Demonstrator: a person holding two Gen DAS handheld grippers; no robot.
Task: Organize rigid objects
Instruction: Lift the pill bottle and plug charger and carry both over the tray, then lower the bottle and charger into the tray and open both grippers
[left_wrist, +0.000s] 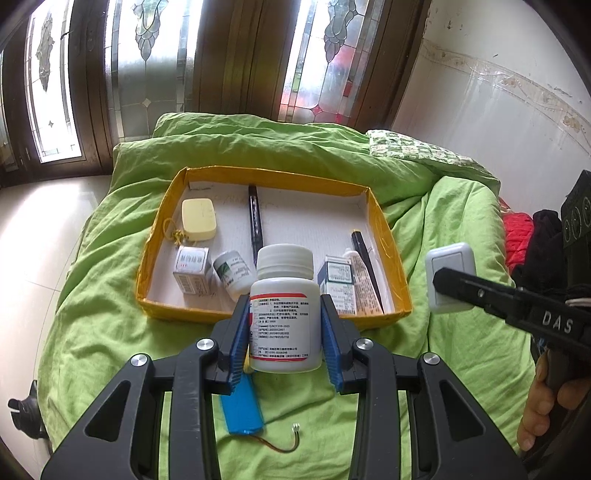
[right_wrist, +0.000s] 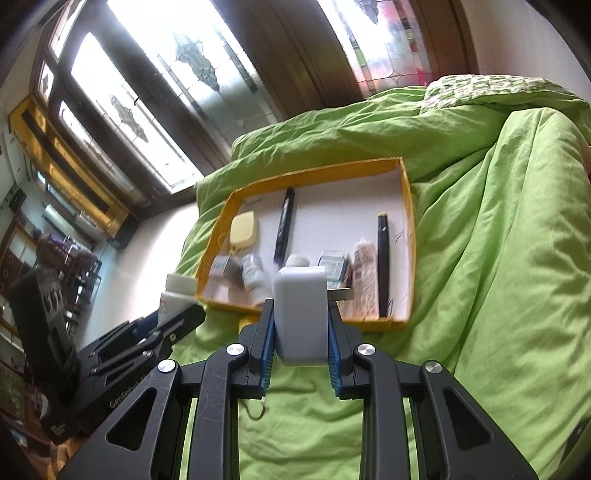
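My left gripper (left_wrist: 284, 325) is shut on a white pill bottle (left_wrist: 284, 314) with a printed label, held upright above the green quilt just before the yellow tray (left_wrist: 388, 229). My right gripper (right_wrist: 301, 328) is shut on a white wall switch (right_wrist: 301, 314); it also shows in the left wrist view (left_wrist: 448, 275), to the right of the tray. The tray (right_wrist: 406, 184) holds a yellow soap case (left_wrist: 199, 218), a black pen (left_wrist: 255, 218), small boxes, a small bottle (left_wrist: 232, 271), a tube and another black pen (left_wrist: 364, 254).
A blue battery pack (left_wrist: 242, 410) with a thin wire lies on the green quilt (left_wrist: 92, 332) under my left gripper. Red and black clothing (left_wrist: 532, 240) lies at the right. Windows, white floor and a tiled wall surround the bed.
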